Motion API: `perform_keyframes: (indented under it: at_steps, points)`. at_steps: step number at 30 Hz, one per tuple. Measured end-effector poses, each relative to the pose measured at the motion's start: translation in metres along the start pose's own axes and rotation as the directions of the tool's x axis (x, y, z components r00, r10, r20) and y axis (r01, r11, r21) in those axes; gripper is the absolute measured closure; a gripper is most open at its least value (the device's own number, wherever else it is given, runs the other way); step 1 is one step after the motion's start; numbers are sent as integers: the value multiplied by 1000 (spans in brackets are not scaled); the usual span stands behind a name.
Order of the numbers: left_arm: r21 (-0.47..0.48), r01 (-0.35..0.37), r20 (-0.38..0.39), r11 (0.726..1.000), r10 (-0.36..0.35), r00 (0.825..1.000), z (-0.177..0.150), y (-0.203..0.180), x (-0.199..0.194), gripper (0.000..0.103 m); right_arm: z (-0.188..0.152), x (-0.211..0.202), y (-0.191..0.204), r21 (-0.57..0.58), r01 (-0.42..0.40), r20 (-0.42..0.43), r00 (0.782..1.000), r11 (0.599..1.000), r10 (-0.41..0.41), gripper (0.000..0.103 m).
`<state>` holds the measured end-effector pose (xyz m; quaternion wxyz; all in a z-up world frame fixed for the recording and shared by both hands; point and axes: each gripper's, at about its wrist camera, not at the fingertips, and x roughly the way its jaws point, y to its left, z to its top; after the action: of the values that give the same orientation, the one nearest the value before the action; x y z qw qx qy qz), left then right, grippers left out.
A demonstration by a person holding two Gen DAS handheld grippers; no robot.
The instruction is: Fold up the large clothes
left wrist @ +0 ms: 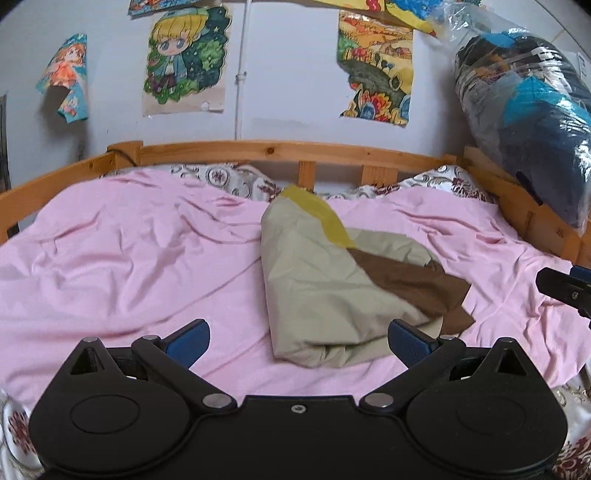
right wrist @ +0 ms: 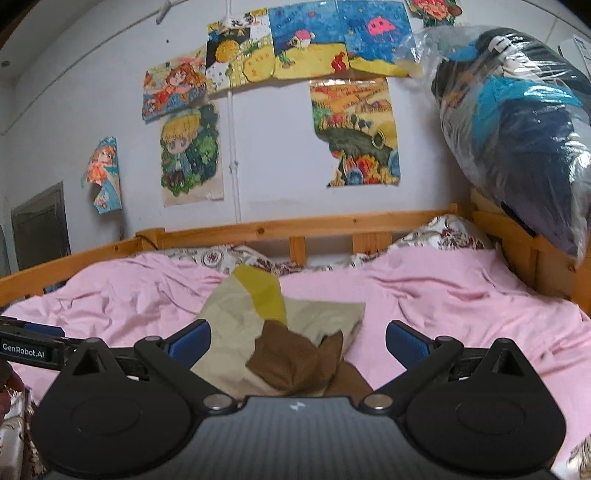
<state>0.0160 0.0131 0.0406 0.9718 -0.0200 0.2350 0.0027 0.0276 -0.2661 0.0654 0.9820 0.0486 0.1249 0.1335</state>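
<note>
Both grippers, left (left wrist: 298,341) and right (right wrist: 298,341), gape wide, the folded beige garment (left wrist: 317,291) lying between their fingers, ungrasped.

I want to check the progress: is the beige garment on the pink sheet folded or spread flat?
Folded. The beige garment lies as a compact bundle with layers doubled over on the pink sheet. Both grippers, left and right, are open, not touching it.

One legible text is found: "GenRobot.AI", printed in pale letters on the black side of the left gripper (right wrist: 27,350), seen in the right wrist view just left of the folded garment (right wrist: 258,332). A few dark characters are carried by a drawing (right wrist: 236,24) on the wall high above the garment, but they cannot be read. A small white emblem without letters is borne by the right gripper (right wrist: 297,341)
</note>
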Motion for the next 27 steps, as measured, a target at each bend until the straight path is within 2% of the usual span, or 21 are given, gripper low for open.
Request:
perform_keyframes:
  at_steps: [7, 13, 27]
  points:
    - [26, -25, -4, 999, 25, 1000, -22, -3, 9, 1, -20, 4, 8, -63, 25, -16, 1000, 998, -26, 0]
    - [-9, -27, -18, 1000, 27, 999, -24, 1, 16, 1, -30, 15, 10, -65, 17, -73, 997, 998, -22, 0]
    - [-29, -22, -22, 999, 22, 1000, -25, 2, 16, 1, -32, 16, 14, -77, 11, -83, 996, 997, -17, 0]
